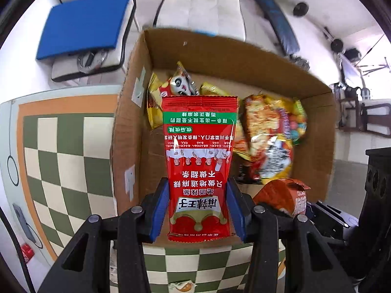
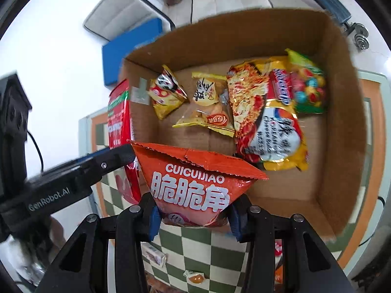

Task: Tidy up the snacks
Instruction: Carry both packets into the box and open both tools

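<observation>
My left gripper is shut on a red spicy-strip packet, held upright over the near edge of an open cardboard box. My right gripper is shut on an orange cone-snack bag, held over the near edge of the same box. The box holds several snack packs: small yellow packs, a yellow noodle-snack bag and a green candy bag. The left gripper and its red packet show at left in the right wrist view. The orange bag shows at lower right in the left wrist view.
The box sits on a green-and-cream checkered mat on a white table. Small loose snacks lie on the mat near me. A blue cushion on a chair is beyond the table. A black device stands at right.
</observation>
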Motion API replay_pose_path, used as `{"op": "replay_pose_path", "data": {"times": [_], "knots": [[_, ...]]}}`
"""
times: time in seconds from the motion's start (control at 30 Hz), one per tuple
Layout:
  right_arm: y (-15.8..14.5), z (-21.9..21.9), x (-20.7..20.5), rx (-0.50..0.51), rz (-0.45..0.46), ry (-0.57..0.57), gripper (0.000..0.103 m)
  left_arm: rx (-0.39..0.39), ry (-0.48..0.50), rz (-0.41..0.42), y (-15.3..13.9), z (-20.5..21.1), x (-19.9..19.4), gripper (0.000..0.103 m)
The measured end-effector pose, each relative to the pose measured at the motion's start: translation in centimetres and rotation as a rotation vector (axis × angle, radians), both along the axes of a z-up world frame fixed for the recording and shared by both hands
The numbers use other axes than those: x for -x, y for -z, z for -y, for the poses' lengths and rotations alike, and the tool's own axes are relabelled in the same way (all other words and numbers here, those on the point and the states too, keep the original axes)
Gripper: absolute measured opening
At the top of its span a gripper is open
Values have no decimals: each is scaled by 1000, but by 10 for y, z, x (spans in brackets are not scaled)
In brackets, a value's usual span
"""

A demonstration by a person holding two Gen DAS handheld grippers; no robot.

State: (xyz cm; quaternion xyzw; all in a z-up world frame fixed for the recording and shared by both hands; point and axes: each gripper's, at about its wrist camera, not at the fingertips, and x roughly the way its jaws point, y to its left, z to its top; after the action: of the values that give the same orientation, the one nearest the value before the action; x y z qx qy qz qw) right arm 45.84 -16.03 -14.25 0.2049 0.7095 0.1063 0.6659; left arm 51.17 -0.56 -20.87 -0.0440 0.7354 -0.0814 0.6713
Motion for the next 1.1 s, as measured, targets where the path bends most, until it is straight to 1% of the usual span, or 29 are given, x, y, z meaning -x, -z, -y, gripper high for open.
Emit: {"op": "replay_pose_path", "data": {"times": [0.1, 0.17, 0.23, 0.43, 0.5, 0.6, 0.63, 0.67, 0.7, 0.73, 0.77, 0.87, 0.9, 0.93, 1.0, 1.1], "knots": [[23, -9, -10, 14, -41, -18, 47, -17, 12, -61, 25, -3, -8, 43], [35, -14, -14, 16, -65, -30, 47, -25, 17, -97, 38, -5, -9, 43], [46, -16, -15, 8, -90, -24, 47, -25, 25, -114, 46, -5, -10, 43], [68, -23, -17, -3, -129, -32, 48, -33, 36, -146, 57, -1, -8, 46], [72, -30, -16, -1, -137, -45, 48, -50, 37, -159, 61, 1, -6, 46], [77, -36, -18, 12, -151, -56, 49, -45, 34, -168, 64, 4, -7, 46], [78, -37, -18, 16, -158, -58, 51, -43, 28, -169, 65, 3, -8, 48], [83, -37, -20, 19, -166, -58, 57, -39, 21, -169, 66, 2, -7, 52], [84, -37, -21, 22, -168, -60, 66, -31, 13, -164, 67, 0, -8, 57], [84, -38, -22, 25, -164, -65, 70, -27, 5, -155, 66, -1, -7, 66], [82, -38, -24, 27, -163, -69, 77, -24, 1, -150, 65, -3, -8, 71], [78, -31, -25, 29, -158, -62, 78, -10, -5, -144, 61, -7, -7, 79], [76, -29, -25, 29, -156, -59, 78, -14, -5, -137, 59, -7, -6, 82], [74, -27, -25, 34, -155, -57, 79, -13, -2, -129, 56, -6, -5, 88], [69, -23, -25, 56, -141, -52, 89, -21, -1, -109, 48, -6, -1, 88], [56, -17, -21, 114, -106, -53, 92, -16, -3, -68, 34, -8, 7, 88]]}}
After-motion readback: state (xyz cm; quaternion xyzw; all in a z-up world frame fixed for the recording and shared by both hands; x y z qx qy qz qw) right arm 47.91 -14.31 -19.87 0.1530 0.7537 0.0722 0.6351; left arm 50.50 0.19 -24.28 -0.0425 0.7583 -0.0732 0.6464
